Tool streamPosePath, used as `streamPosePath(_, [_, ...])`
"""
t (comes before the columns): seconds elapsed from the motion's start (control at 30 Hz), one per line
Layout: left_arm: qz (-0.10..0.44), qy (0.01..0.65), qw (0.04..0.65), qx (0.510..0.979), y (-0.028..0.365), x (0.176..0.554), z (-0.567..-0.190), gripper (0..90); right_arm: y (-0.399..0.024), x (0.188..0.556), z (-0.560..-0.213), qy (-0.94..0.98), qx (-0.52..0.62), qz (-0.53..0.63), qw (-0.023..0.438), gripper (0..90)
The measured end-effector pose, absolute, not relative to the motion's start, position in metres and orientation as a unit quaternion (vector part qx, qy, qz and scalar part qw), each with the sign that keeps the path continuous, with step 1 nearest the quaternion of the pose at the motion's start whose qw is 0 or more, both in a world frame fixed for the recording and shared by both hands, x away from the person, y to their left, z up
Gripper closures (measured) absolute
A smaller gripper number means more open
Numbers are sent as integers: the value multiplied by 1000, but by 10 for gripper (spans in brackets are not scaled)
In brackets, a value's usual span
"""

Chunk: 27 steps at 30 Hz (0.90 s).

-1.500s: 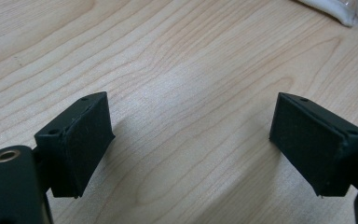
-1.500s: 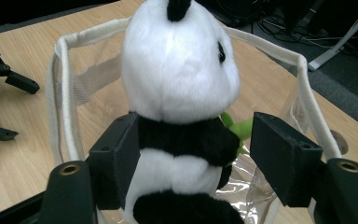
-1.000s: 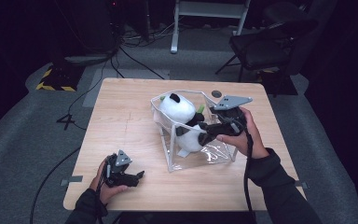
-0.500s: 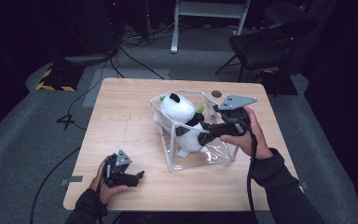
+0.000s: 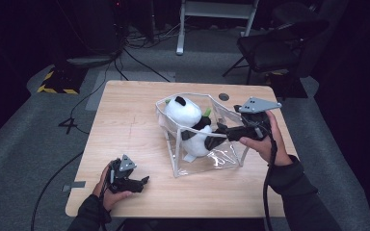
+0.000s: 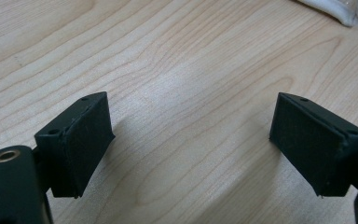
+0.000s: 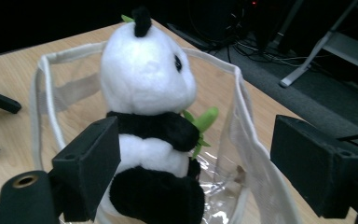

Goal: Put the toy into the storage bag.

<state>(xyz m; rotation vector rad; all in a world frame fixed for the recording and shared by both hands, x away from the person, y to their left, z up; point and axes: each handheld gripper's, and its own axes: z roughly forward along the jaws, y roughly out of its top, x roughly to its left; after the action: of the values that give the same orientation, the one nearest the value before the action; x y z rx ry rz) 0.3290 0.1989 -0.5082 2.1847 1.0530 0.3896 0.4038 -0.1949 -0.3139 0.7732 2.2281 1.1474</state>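
Over at the left, the left gripper (image 5: 142,181) rests low on the worktop (image 5: 125,125) near the front edge, jaws spread wide with bare wood between them; it looks parked, kept out of the way while the other hand works. Toward the middle sits the clear pouch (image 5: 231,161), its white-trimmed mouth gaping upward, and the panda toy (image 5: 188,120) sits inside it, head poking above the rim, a green leaf at its chest. At the right, the right gripper (image 5: 217,137) hovers just beside the panda; its jaws have just been opening and now stand wide apart, the pads off the plush, so I judge the toy has been let go inside the pouch.
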Motion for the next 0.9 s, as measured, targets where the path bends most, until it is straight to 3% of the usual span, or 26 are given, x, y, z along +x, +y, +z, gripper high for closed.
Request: streamPosePath(0.9, [151,404,335,837,198,330,-508,131,-252,402,-308,800,324,413,290,169])
